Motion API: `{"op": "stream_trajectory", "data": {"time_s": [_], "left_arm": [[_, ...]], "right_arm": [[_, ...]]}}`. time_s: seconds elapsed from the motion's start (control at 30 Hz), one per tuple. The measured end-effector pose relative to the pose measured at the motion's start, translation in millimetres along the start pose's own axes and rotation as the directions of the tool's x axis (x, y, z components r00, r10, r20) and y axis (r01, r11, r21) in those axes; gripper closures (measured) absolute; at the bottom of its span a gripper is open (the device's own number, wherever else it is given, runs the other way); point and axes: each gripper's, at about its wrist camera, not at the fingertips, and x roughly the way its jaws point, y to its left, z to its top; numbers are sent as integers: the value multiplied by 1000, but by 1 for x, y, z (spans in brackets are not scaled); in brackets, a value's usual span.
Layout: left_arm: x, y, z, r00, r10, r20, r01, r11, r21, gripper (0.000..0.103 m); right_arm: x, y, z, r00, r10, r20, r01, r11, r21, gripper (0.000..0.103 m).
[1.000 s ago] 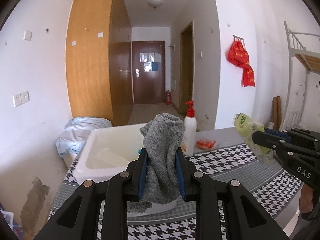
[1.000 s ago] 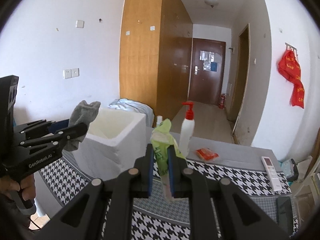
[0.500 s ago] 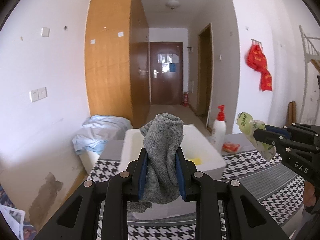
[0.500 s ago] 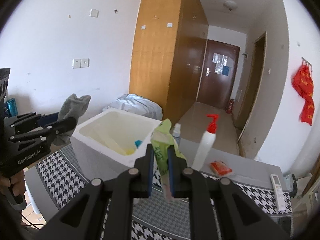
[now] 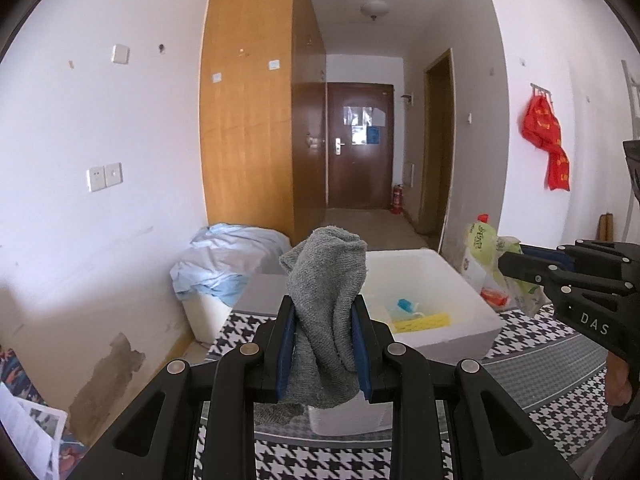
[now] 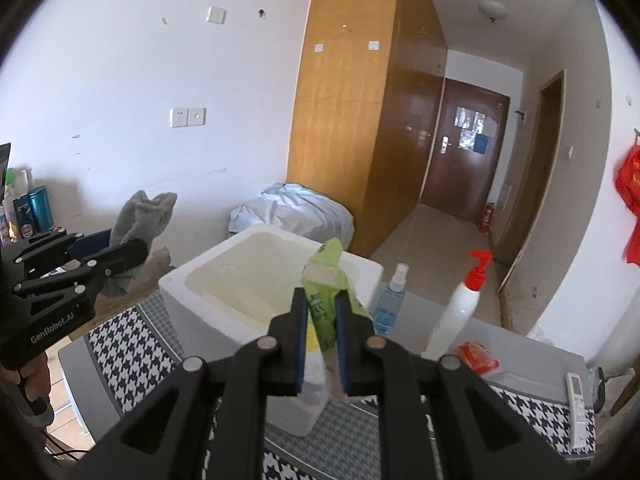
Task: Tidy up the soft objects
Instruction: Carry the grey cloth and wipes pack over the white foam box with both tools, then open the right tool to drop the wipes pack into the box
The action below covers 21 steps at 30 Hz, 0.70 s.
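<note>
Between the blue pads of the left gripper (image 5: 323,336) a grey towel (image 5: 326,300) is clamped, bunched upright and drooping below the jaws. Just ahead of it sits the white foam box (image 5: 460,280) on the houndstooth cloth (image 5: 552,336); only this view shows blue and yellow items (image 5: 416,316) in its bottom. The right gripper (image 6: 322,336) pinches a green packet (image 6: 326,300), with the box directly ahead. Only its view reveals the small spray bottle (image 6: 390,300), pump bottle (image 6: 460,304), red packet (image 6: 478,356) and remote (image 6: 576,392) to its right

left tool (image 5: 323,344) black, blue pads | right tool (image 6: 322,340) likewise, seemingly
</note>
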Motion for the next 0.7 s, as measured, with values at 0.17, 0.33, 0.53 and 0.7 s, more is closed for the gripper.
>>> {"op": "stream_trajectory", "data": {"time_s": [0.17,0.33,0.53,0.7], "left_arm": [[0,5,-2,1000,17,-4,-17,1000,-14,75],[0,17,-7,999,39,-8,-39,999,-36,75],[4,28,-11,998,62,-19,-63,997,-55,75],[9,36,-14,997,69,-34,-72,995,-71,75]], "right_arm": [[14,7,6,999,32,-13,-32,999,-2,87],[29,9,10,998,55,-25,-55,998,0,87],[44,15,13,996,73,-52,-73,997,-7,86],[50,14,11,993,97,-66,-97,995,-1,57]]}}
